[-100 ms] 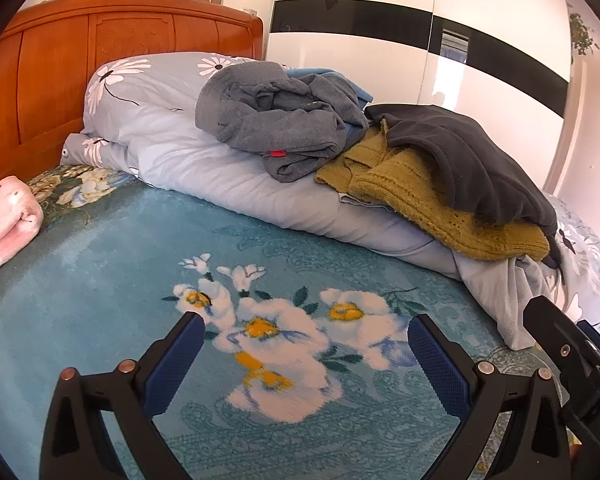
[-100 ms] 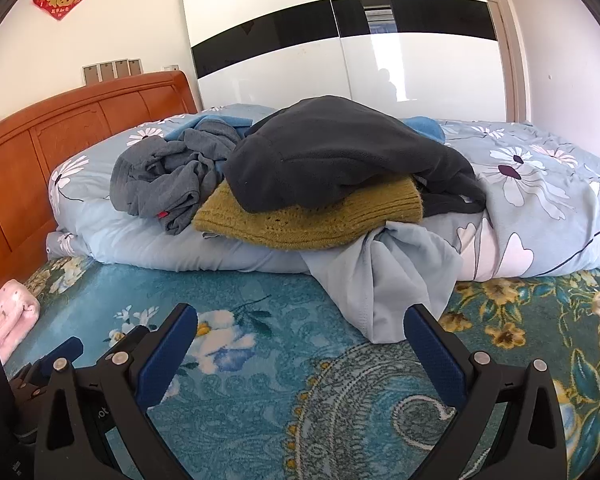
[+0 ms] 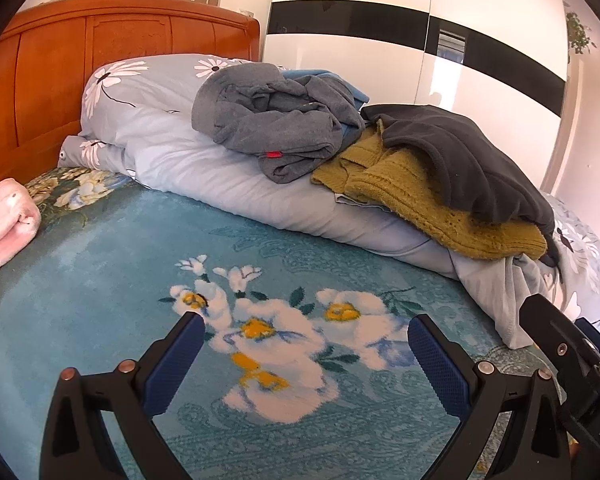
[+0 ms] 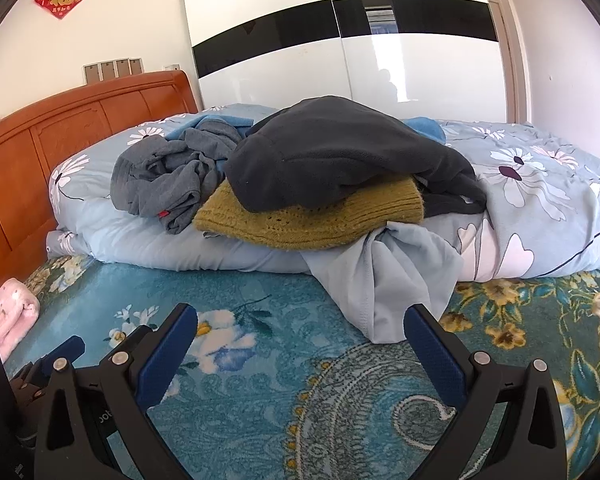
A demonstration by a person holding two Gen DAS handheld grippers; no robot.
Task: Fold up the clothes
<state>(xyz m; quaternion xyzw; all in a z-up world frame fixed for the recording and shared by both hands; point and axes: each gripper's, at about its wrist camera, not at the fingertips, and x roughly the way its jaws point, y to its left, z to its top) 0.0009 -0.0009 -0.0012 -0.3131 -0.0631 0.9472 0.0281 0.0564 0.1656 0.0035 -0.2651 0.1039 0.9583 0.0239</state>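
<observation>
A heap of clothes lies on a rolled quilt across the bed: a grey garment (image 3: pixel 268 128) (image 4: pixel 168 172), a mustard knit sweater (image 3: pixel 412 196) (image 4: pixel 312 216), a dark charcoal fleece (image 3: pixel 468 160) (image 4: pixel 340 156) on top of it, and a pale blue garment (image 4: pixel 384 280) (image 3: pixel 496 292) hanging down onto the bedspread. My left gripper (image 3: pixel 304 344) is open and empty above the teal floral bedspread (image 3: pixel 100 280), well short of the heap. My right gripper (image 4: pixel 300 336) is open and empty, its right finger close in front of the pale blue garment.
A folded pink cloth (image 3: pixel 4 220) (image 4: pixel 12 312) lies at the left by the wooden headboard (image 3: pixel 80 72). The flowered quilt (image 4: pixel 540 200) fills the far side of the bed. A white wardrobe (image 4: pixel 360 60) stands behind. The right gripper's body (image 3: pixel 572 368) shows in the left view.
</observation>
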